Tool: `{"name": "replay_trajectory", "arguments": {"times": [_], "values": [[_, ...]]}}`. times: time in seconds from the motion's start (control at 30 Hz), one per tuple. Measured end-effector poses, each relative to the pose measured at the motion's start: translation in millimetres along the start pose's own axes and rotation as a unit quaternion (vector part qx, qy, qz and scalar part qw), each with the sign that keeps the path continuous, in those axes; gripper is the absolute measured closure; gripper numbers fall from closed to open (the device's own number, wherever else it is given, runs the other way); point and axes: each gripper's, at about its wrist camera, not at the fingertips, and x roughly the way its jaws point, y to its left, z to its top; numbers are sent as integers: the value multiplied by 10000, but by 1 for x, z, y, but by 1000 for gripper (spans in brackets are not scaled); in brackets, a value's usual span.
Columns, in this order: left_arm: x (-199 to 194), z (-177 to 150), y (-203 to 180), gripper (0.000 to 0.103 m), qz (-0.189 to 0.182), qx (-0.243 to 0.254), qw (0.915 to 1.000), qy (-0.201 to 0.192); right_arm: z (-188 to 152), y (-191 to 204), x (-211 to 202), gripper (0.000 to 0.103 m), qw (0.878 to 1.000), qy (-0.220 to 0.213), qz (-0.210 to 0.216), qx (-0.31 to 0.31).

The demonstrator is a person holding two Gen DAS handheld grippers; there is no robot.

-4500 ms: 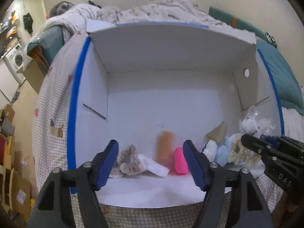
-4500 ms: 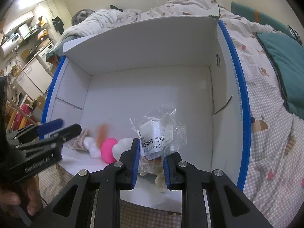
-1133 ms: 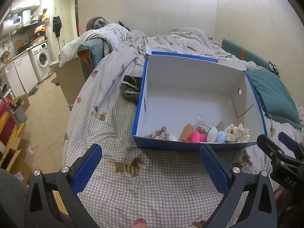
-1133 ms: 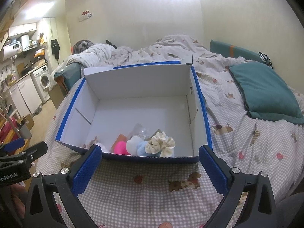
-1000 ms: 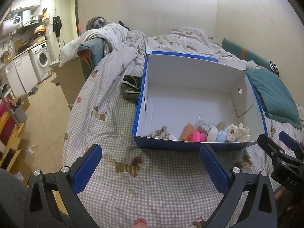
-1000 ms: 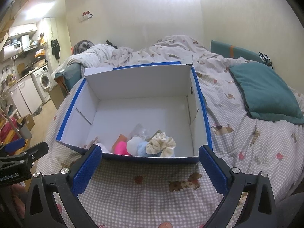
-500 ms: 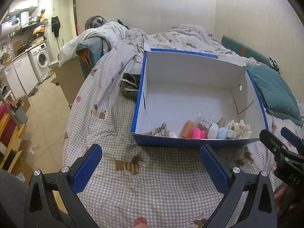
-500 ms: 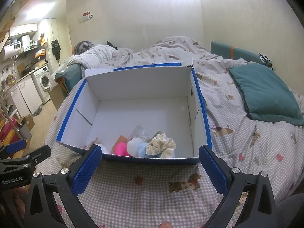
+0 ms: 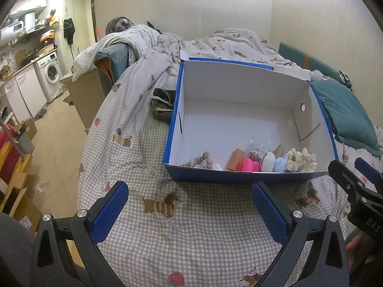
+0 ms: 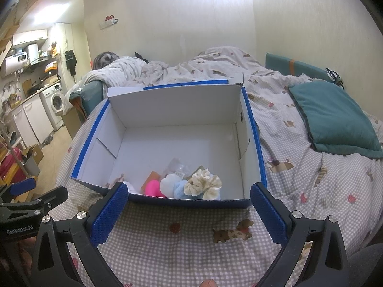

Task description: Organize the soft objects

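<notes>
A blue box with a white inside (image 9: 239, 119) (image 10: 177, 110) stands on the bed. Along its near wall lie soft things: a striped scrunchie (image 9: 202, 162), an orange piece (image 9: 235, 159), a pink one (image 9: 249, 166) (image 10: 153, 187), a white one (image 9: 267, 161) (image 10: 168, 184), a light blue one (image 9: 280, 165), a cream scrunchie (image 9: 301, 159) (image 10: 203, 184) and a clear plastic bag (image 9: 257, 147). My left gripper (image 9: 190, 211) is open and empty, held back over the bedspread in front of the box. My right gripper (image 10: 189, 212) is open and empty too.
The checked bedspread with dog prints (image 9: 191, 227) covers the bed. A teal pillow (image 10: 335, 117) lies right of the box. A dark garment (image 9: 162, 105) lies by the box's left wall. A rumpled duvet (image 10: 167, 71) is behind. The bed edge drops to the floor on the left (image 9: 55, 143).
Both grippers have let go and opened wide, and have drawn back out of the box to above the bedspread. In the last second they drifted only slightly.
</notes>
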Motion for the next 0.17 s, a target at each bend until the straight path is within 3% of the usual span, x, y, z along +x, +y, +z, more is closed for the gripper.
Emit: {"name": "replay_trajectory", "arguments": {"times": [0.17], "values": [[1, 0, 0, 1, -40, -28, 10000, -12, 1, 3, -2, 0, 10000, -36, 6, -40]]}}
